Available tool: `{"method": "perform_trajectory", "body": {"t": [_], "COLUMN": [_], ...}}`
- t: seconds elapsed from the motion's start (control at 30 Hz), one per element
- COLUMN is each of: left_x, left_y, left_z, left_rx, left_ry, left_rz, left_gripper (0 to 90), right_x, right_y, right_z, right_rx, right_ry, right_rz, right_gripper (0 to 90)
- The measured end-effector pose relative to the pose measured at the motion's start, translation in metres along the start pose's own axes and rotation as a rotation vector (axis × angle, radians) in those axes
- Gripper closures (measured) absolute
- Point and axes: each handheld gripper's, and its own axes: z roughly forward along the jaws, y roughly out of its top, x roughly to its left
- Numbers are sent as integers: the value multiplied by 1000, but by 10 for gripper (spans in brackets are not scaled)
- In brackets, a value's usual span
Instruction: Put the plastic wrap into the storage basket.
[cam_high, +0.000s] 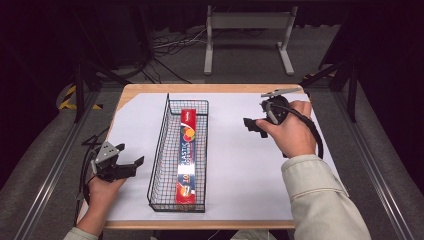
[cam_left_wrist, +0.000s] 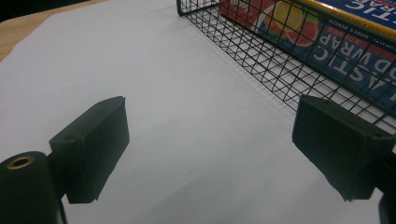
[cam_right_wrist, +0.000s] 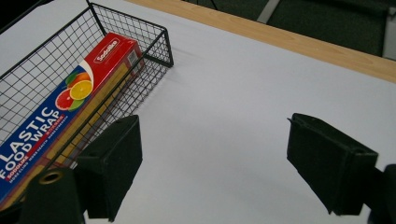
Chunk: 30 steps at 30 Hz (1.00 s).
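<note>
A long black wire basket (cam_high: 159, 150) stands lengthwise in the middle of the white sheet. Inside it lies a red and blue plastic food wrap box (cam_high: 186, 155), flat along the basket's length. My left gripper (cam_high: 130, 154) hovers just left of the basket near the front edge, open with nothing between its jaws. In the left gripper view, the left gripper (cam_left_wrist: 212, 116) faces the basket's wire wall (cam_left_wrist: 243, 42) with the box (cam_left_wrist: 327, 42) behind it. My right gripper (cam_high: 254, 127) is held right of the basket, open and empty. The right gripper view has the right gripper (cam_right_wrist: 215, 126), basket (cam_right_wrist: 126, 18) and box (cam_right_wrist: 70, 102).
A white sheet (cam_high: 240, 165) covers most of the wooden table (cam_high: 210, 88). Bare sheet lies on both sides of the basket. Behind the table stand a grey metal frame (cam_high: 247, 22) and cables on the floor (cam_high: 165, 45). Rails run along both sides.
</note>
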Motion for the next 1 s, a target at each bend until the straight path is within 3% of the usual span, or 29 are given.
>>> {"method": "perform_trajectory", "body": {"t": [0.17,0.37,0.57,0.67,0.77,0.9,1.0], "left_x": [0,1,0,-1,-1,0,0], "left_y": [0,0,1,1,1,1,1], "left_z": [-1,-1,-3,-3,-3,-3,-4], "left_rx": [-3,-13,-22,-20,-25,-25,-29], "left_ry": [-14,-34,-50,-51,-52,-53,-52], "left_rz": [-3,-3,-2,-3,2,2,0], "left_gripper": [106,102,99,99,99,100,100], "right_x": [-22,-43,-56,-63,-69,-75,-76], "right_y": [-12,-27,-44,-57,-69,-78,-86], "right_z": [-9,-15,-11,-5,1,4,7], "right_rx": [-31,-62,-96,-121,-130,-182,-213], "right_ry": [-6,29,37,43,35,47,50], "right_rz": [5,-53,-73,-41,-71,-125,-134], "right_gripper": [187,185,180,180,180,180,180]}}
